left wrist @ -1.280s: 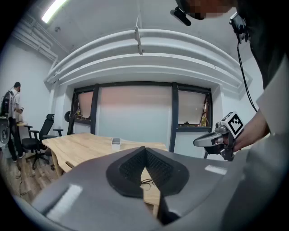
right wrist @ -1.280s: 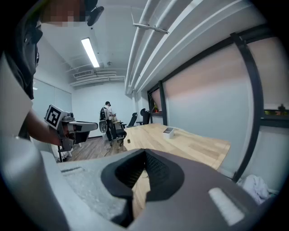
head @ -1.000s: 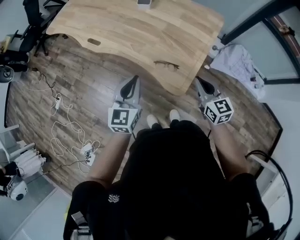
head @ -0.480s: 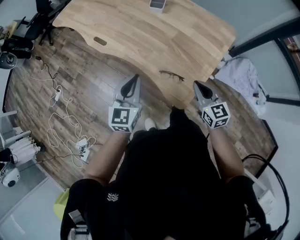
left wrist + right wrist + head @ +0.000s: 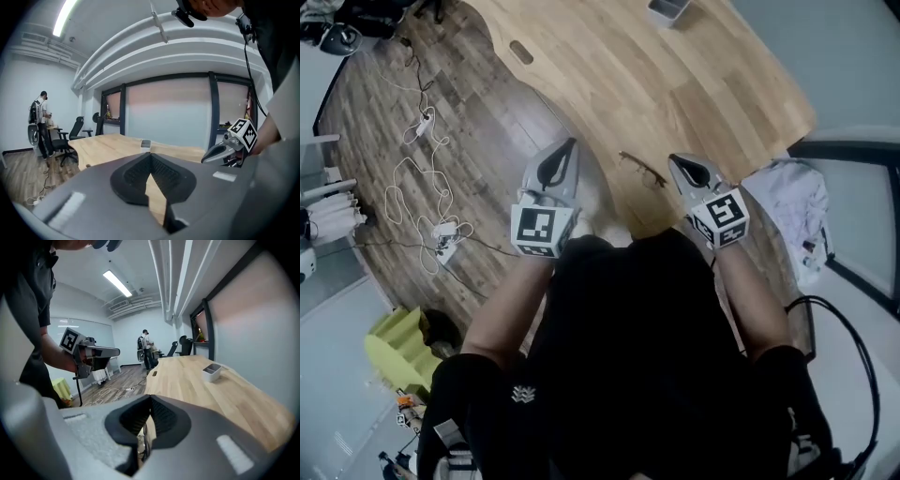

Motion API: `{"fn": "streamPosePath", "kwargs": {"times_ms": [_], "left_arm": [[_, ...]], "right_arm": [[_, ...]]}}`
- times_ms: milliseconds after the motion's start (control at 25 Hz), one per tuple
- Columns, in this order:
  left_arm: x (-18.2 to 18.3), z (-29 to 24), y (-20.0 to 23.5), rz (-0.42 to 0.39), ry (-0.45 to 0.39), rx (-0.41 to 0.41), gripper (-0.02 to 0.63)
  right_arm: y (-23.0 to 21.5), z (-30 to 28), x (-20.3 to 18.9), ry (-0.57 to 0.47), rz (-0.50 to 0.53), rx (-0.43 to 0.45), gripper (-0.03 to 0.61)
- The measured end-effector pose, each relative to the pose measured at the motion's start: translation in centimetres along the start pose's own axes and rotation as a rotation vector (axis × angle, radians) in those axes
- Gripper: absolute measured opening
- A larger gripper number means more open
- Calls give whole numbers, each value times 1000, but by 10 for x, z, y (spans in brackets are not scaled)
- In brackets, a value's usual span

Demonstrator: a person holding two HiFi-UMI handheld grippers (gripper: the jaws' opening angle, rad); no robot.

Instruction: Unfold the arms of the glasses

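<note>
Thin dark-framed glasses lie folded on the light wooden table, close to its curved near edge. My left gripper hangs over the floor just short of that edge, left of the glasses, with its jaws shut and empty. My right gripper is shut too, its tip just right of the glasses and apart from them. In the left gripper view the pads meet at the tip and the right gripper shows at the side. The right gripper view shows shut jaws and the left gripper.
A small grey tray stands far back on the table. White cables and a power strip lie on the wood floor at left. A white bundle sits right of the table. A person stands by chairs far off.
Both grippers have come forward toward the table's near edge. The right one has drawn closer to the glasses. Both stayed shut.
</note>
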State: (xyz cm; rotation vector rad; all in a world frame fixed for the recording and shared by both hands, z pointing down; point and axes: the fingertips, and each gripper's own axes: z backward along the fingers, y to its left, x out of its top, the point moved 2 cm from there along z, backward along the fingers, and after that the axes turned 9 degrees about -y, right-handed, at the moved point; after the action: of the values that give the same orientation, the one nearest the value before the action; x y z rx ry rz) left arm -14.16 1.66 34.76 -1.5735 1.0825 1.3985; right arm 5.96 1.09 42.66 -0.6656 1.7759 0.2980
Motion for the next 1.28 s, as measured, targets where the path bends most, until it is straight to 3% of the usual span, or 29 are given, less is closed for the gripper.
{"fn": "streamPosePath", "kwargs": {"times_ms": [320, 720, 840, 1120, 1280], "left_arm": [[-12, -3, 0, -1, 40, 134, 5], [-60, 1, 22, 33, 81, 101, 6], [-71, 4, 30, 47, 94, 103, 5], [-84, 11, 52, 52, 116, 109, 6], [-91, 16, 52, 70, 126, 111, 6]], "right_arm": [[-5, -42, -29, 94, 12, 185, 0], [19, -97, -72, 220, 145, 235, 4], [25, -104, -89, 273, 146, 257, 41], [32, -119, -121, 374, 229, 284, 41], [34, -125, -133, 423, 216, 276, 41]]}}
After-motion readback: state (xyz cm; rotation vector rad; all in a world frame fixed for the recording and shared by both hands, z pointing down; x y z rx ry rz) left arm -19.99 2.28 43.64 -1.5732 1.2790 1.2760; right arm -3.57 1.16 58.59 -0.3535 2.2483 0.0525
